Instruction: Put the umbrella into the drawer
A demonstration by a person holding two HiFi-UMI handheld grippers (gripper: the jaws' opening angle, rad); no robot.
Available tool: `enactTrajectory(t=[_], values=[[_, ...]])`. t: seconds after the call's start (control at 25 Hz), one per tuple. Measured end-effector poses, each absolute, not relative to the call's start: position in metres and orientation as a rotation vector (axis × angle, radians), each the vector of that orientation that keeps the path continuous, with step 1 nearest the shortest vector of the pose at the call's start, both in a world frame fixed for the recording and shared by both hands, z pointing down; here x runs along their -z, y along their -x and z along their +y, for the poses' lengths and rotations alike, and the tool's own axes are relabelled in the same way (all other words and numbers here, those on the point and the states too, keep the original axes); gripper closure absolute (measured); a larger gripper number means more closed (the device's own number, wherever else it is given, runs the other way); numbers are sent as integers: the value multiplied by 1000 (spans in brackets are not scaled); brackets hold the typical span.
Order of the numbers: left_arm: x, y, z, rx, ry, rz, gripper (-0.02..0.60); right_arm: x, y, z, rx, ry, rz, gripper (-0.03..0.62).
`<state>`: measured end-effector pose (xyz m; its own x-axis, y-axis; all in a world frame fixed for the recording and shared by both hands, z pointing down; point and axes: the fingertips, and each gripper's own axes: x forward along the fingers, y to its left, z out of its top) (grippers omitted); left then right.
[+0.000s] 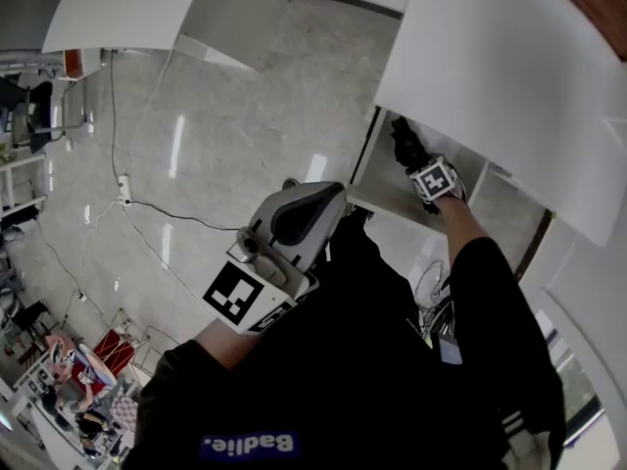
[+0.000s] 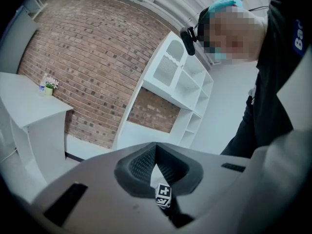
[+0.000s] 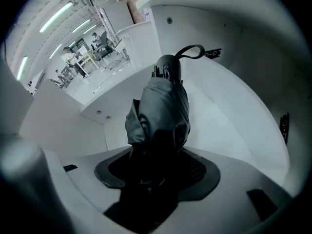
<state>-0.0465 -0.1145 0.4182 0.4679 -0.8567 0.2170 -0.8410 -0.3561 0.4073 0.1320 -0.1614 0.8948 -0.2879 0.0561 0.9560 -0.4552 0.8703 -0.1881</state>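
A folded dark grey umbrella stands up between the jaws of my right gripper, which is shut on its lower part. Its black handle and wrist strap point away from the camera. Around it are the white walls of the open drawer. In the head view the right gripper reaches into the drawer with the umbrella over the drawer floor. My left gripper hangs close to the body, left of the drawer. Its dark pads meet at the tip, with nothing between them.
White cabinet panels overhang the drawer on the right. A cable and power strip lie on the pale floor to the left. The left gripper view shows a brick wall, a white shelf unit and a small plant on a counter.
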Motion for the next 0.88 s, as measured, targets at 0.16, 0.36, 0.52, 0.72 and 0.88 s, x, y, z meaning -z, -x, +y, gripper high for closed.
enactTrajectory(t=[0.16, 0.36, 0.52, 0.72, 0.88], values=[[-430, 48, -117, 26, -2235, -1416, 584, -911, -134, -160, -513, -304, -1757, 330], [-439, 45, -116, 1, -2212, -1403, 584, -922, -134, -161, -518, -308, -1727, 329], [-440, 43, -119, -14, -2213, -1396, 584, -926, -136, -165, -508, -318, -1700, 324], [-429, 44, -121, -2, -2231, -1397, 584, -914, -131, -162, -499, -347, -1726, 306], [-416, 40, -113, 16, -2268, -1381, 584, -888, -125, -164, -521, -414, -1815, 303]])
